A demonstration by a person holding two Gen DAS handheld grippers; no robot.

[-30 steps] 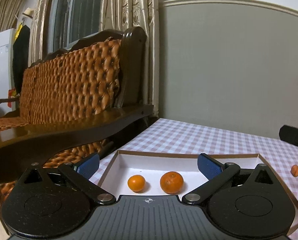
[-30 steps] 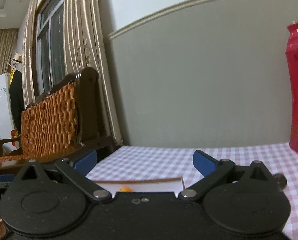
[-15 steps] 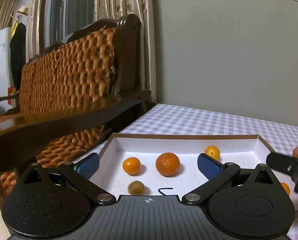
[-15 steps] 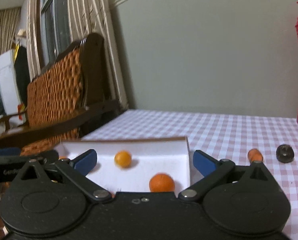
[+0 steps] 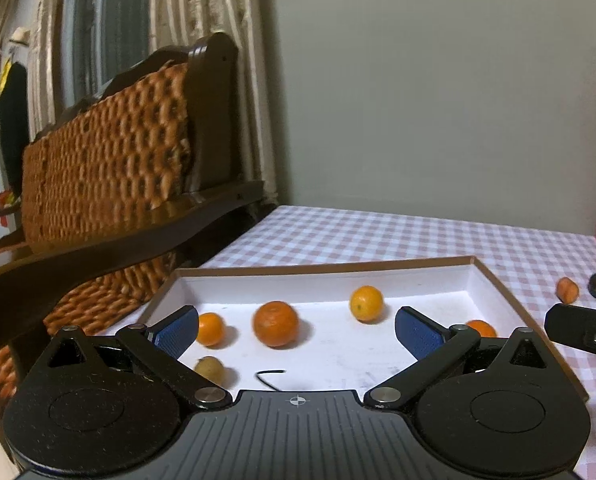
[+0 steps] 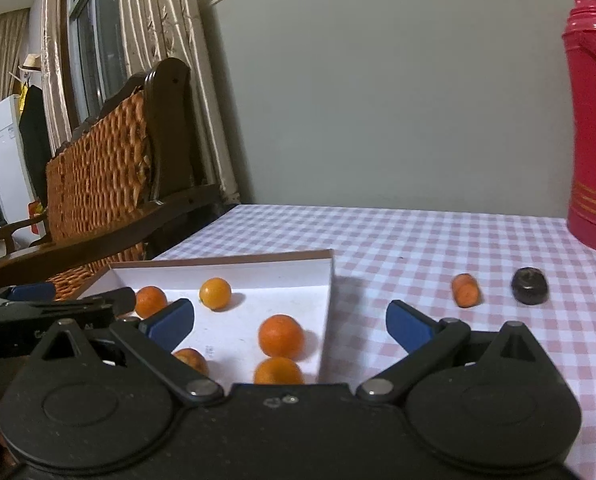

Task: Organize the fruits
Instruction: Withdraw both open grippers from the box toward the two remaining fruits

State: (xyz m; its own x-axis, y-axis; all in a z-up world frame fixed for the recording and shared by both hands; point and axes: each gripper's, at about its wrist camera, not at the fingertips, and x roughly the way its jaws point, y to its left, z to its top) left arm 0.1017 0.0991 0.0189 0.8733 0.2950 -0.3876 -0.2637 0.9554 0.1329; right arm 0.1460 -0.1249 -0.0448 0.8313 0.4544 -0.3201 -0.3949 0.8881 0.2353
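Both of your tools are spread wide and hold nothing. Your left gripper [image 5: 296,330] hangs over the white box [image 5: 494,284], which sits at the table's left edge next to the wooden bench [image 5: 110,184]. Between its blue pads you see a large orange [image 5: 275,323] mid-box, a small orange [image 5: 210,329] near the left wall, a yellowish one [image 5: 366,303] toward the far wall, and a dull greenish fruit [image 5: 209,369] near the front. Your right gripper [image 6: 290,322] straddles the box's right wall [image 6: 325,312]. Out on the checked tablecloth [image 6: 398,240], well apart from the box, lie a small orange piece [image 6: 465,290] and just beside it a dark round fruit [image 6: 529,280], with a red flask [image 6: 592,120] standing at the far right.
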